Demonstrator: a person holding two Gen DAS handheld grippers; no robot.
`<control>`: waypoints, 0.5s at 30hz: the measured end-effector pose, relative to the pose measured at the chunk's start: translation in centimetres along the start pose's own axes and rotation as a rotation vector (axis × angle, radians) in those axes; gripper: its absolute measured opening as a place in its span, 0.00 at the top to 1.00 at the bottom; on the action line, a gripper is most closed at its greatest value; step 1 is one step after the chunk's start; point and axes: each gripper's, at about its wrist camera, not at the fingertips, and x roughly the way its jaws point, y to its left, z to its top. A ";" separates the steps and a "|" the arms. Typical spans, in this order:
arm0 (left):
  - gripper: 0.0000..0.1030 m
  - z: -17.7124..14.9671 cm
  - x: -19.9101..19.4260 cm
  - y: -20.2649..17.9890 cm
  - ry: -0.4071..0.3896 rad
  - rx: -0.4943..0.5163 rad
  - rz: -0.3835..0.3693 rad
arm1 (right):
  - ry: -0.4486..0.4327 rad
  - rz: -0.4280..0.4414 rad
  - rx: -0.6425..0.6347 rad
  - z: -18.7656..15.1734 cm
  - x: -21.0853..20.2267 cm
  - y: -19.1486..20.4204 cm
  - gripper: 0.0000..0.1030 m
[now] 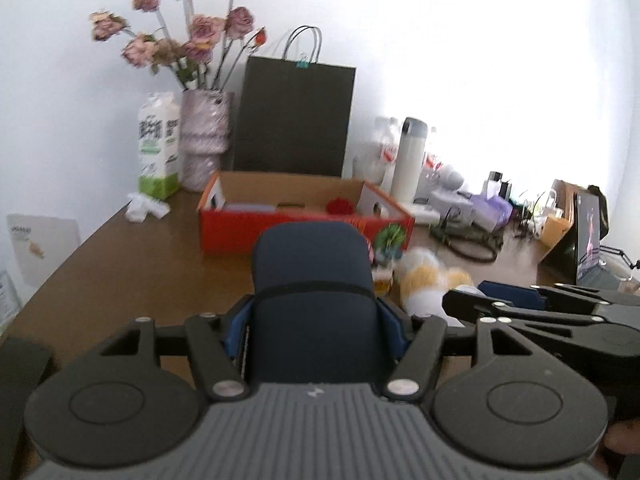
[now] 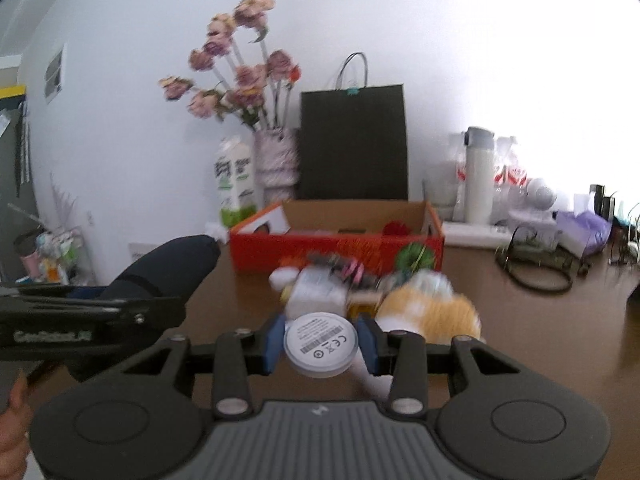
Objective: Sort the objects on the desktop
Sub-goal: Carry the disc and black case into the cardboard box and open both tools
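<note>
While my left gripper [image 1: 316, 336] clamps the navy case [image 1: 312, 280] at frame centre and my right gripper [image 2: 320, 344] pinches the white disc [image 2: 320, 342], I should carry both level over the red box [image 1: 304, 236] rim above before releasing.

Brown table [image 1: 120, 264] carrying a red-orange cardboard box [image 1: 280, 232] with a plain tan interior and a green rosette print on its front. Behind it, a matt black paper bag [image 1: 294, 120] closed with a teal clip; a mottled pink-and-white vase [image 1: 204, 140] of faded pink roses [image 1: 200, 32]; a white carton with a green base [image 1: 158, 148]; a white flask with a grey cap [image 1: 408, 160]. Navy blue case [image 1: 312, 280] with a black band. White disc [image 2: 320, 340] printed with black barcodes. Orange-and-white plush toy [image 2: 428, 308]. Black hand-held gripper [image 2: 320, 346] with blue pads [image 2: 274, 344].
</note>
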 end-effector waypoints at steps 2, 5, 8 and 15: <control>0.37 1.8 1.7 -0.1 -0.014 0.006 -0.010 | -0.007 -0.002 0.011 1.7 1.8 -0.8 0.63; 0.37 5.0 5.4 0.4 -0.019 -0.002 -0.010 | -0.010 0.012 0.024 5.1 5.4 -2.2 0.63; 0.37 9.0 9.1 1.5 0.030 -0.033 -0.034 | -0.003 0.012 0.024 9.0 9.5 -3.2 0.63; 0.37 17.2 21.5 4.0 0.175 -0.036 -0.008 | 0.159 0.011 0.106 17.4 22.5 -7.1 0.63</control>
